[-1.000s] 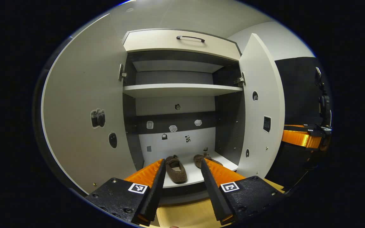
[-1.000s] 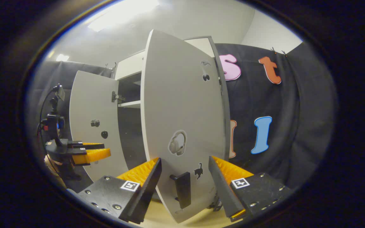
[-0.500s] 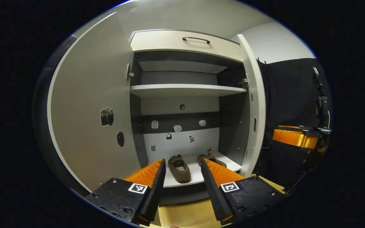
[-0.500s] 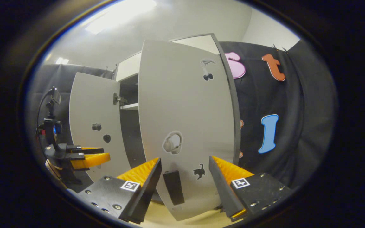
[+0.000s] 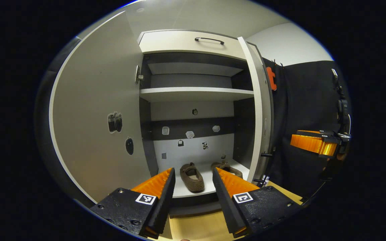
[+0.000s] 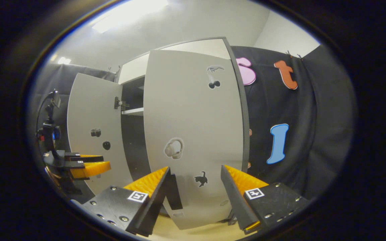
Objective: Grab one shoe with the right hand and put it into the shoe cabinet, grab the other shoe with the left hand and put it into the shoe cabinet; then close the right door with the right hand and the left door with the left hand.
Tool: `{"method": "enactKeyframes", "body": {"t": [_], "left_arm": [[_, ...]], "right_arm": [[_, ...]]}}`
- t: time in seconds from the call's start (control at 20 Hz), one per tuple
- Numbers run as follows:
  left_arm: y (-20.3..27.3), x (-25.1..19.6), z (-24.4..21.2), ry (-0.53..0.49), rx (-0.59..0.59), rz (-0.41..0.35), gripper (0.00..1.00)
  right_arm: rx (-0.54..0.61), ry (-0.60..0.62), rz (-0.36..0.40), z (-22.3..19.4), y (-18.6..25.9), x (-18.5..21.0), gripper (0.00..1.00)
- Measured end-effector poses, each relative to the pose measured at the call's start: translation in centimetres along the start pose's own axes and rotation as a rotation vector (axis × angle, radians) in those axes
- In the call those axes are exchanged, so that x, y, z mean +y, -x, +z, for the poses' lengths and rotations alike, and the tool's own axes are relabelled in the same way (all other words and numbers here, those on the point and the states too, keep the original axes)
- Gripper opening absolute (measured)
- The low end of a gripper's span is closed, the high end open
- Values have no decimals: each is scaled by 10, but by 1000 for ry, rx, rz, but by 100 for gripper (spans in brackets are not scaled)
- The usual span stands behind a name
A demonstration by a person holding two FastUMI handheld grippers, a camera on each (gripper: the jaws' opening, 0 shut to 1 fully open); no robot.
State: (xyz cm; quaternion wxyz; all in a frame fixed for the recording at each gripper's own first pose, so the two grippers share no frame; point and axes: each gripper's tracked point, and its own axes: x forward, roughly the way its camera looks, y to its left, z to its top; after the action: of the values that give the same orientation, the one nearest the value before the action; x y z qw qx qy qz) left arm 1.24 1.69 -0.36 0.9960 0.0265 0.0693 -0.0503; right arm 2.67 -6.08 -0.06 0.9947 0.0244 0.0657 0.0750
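Observation:
Two brown shoes sit on the bottom shelf of the shoe cabinet (image 5: pixel 196 94): one shoe (image 5: pixel 192 173) in the middle, the other shoe (image 5: pixel 227 168) to its right, half hidden by a finger. My left gripper (image 5: pixel 193 170) is open in front of the shelf, holding nothing. The left door (image 5: pixel 95 110) stands wide open. The right door (image 5: pixel 257 110) is swung partway in, edge-on here. In the right gripper view the right door (image 6: pixel 193 120) faces my open right gripper (image 6: pixel 194 168), whose fingers flank its lower front beside the dark handle (image 6: pixel 173 192). The right gripper (image 5: pixel 313 144) also appears at far right.
A drawer with a dark handle (image 5: pixel 209 39) tops the cabinet, with an upper shelf below it. The left door (image 6: pixel 94 134) and the left gripper (image 6: pixel 87 165) appear at the left of the right gripper view. Black booth cloth (image 6: pixel 297 134) hangs right of the cabinet. Pale wooden floor (image 5: pixel 196 227) lies below.
The right door has swung steadily inward toward shut, with my right gripper following against its front. The left gripper has stayed almost still, open before the shoes.

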Motion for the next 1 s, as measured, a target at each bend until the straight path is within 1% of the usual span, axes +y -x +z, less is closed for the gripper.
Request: {"method": "enactKeyframes", "body": {"t": [0.05,0.1,0.15,0.2,0.25,0.3,0.45,0.5,0.55,0.6,0.65,0.7,0.75,0.8,0.9,0.95,1.0], "left_arm": [[0,2,0,-2,0,3,72],[1,4,2,-3,-3,9,69],[2,6,4,-5,-6,14,72],[3,7,5,-5,-9,17,72],[4,8,5,-4,-4,19,72],[7,9,4,-3,3,22,66],[17,12,12,8,-6,24,72],[21,12,15,14,-12,24,69],[25,14,19,19,-19,24,72],[31,16,23,22,-25,28,69],[36,20,26,22,-30,34,72],[42,23,30,22,-36,45,69],[47,29,34,20,-42,58,69],[54,34,37,20,-50,71,72],[66,45,43,23,-62,101,72],[72,52,47,26,-67,119,69],[78,60,49,29,-72,137,72]], "right_arm": [[-3,7,-14,1,0,-2,90],[-9,14,-37,2,-1,-4,90],[-22,23,-56,3,-2,-5,85],[-31,30,-74,5,-4,-6,91],[-38,36,-92,6,-4,-9,91],[-44,41,-105,8,-4,-10,92],[-62,64,-129,12,-2,-15,94],[-68,68,-134,14,-2,-17,96],[-71,70,-134,13,-4,-17,99],[-73,68,-135,14,-6,-17,96],[-73,67,-132,13,-7,-15,96],[-73,65,-130,13,-9,-14,96],[-72,64,-128,13,-11,-14,96],[-71,64,-125,12,-12,-13,96],[-69,65,-121,11,-15,-11,96],[-67,66,-119,10,-17,-10,96],[-66,67,-116,9,-18,-8,96]]}}
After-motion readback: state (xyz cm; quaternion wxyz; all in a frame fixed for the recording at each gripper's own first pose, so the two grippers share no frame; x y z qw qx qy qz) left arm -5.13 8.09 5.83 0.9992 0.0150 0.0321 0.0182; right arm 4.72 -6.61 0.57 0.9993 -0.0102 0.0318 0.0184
